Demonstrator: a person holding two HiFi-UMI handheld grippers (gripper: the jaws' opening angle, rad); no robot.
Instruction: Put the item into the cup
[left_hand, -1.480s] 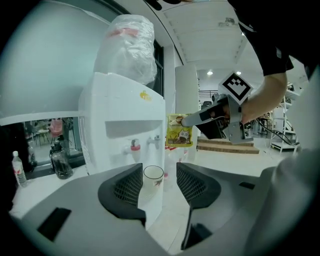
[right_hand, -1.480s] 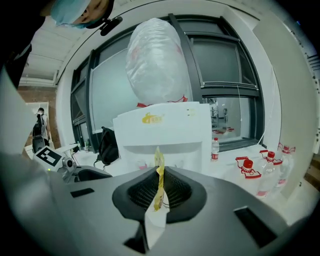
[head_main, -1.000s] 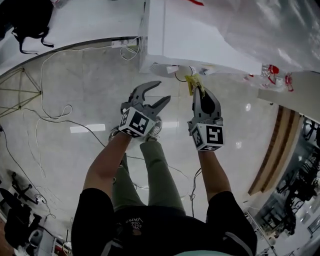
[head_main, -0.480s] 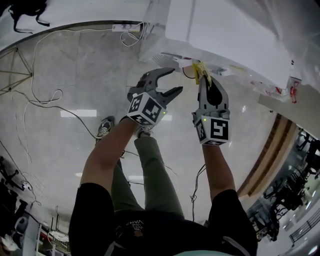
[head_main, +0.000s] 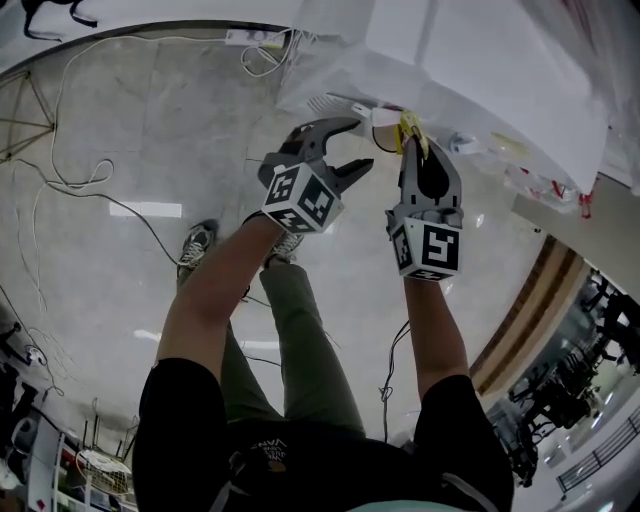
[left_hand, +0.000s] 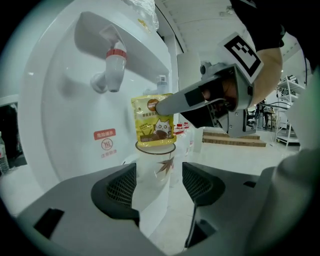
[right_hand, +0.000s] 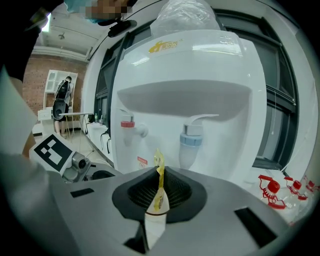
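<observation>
A white paper cup (left_hand: 154, 167) with a brown rim and a leaf print stands under the dispenser's taps, in the gap between my left gripper's (left_hand: 159, 186) jaws. Those jaws have just been opening and stand wide, clear of the cup's sides. My right gripper (left_hand: 162, 106) is shut on the top of a yellow sachet (left_hand: 154, 124) with a cat picture, whose lower edge hangs at the cup's rim. In the right gripper view the sachet (right_hand: 159, 182) shows edge-on between the shut jaws (right_hand: 160, 192), with the cup (right_hand: 154, 227) below. From the head view both grippers (head_main: 352, 148) (head_main: 410, 140) reach to the cup (head_main: 383, 120).
A white water dispenser (right_hand: 185, 75) fills the background, with a red tap (left_hand: 116, 62) and a blue tap (right_hand: 191, 140). Red-capped bottles (right_hand: 272, 192) stand at its right. Cables (head_main: 80, 180) lie on the glossy floor, and a power strip (head_main: 245, 38) sits by the wall.
Both grippers have moved closer to the dispenser and the cup. The left jaws have spread wider. The right gripper still grips the yellow sachet.
</observation>
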